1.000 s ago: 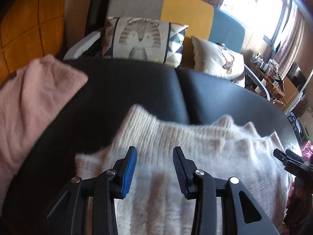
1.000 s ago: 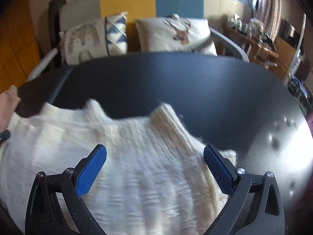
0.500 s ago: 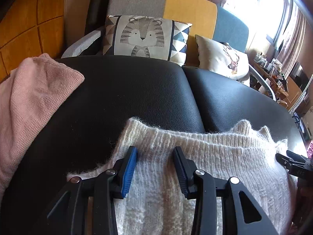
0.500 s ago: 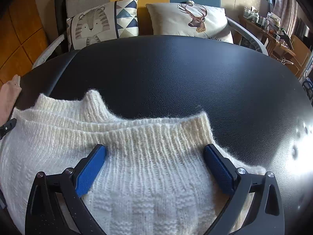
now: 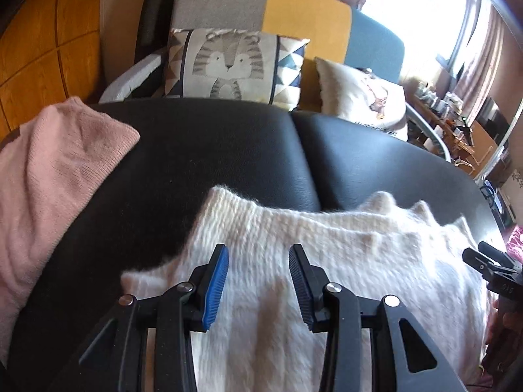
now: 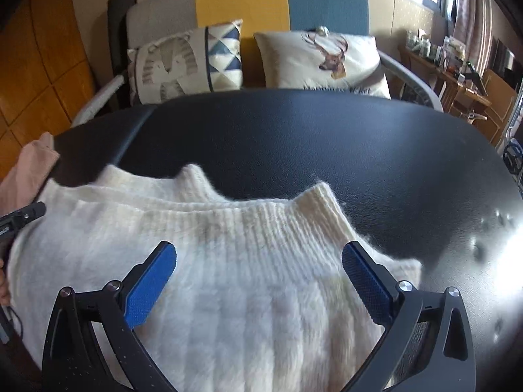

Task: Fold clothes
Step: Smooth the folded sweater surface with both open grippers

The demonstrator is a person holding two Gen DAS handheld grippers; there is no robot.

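Left wrist view: we hold the left gripper over the near left part of a cream knit sweater spread on a black padded surface, its jaws set at a middling gap with nothing pinched between the blue pads. That gap matches the one seen a second ago. The sweater's ribbed edge looks smeared now, where half a second ago it was sharp, and it sits a little farther up the picture than it did then. A pink knit garment lies on the surface's left side, well apart from the sweater, where it lay before. Beyond the surface a tiger-print cushion leans on a sofa of grey, yellow and blue panels.

In the right wrist view, our right gripper hangs over the sweater's right end with jaws spread wide, as wide as in both earlier frames, gripping nothing. The ribbed hem has risen in the frame since half a second ago. A deer-print cushion stands beside the tiger one.
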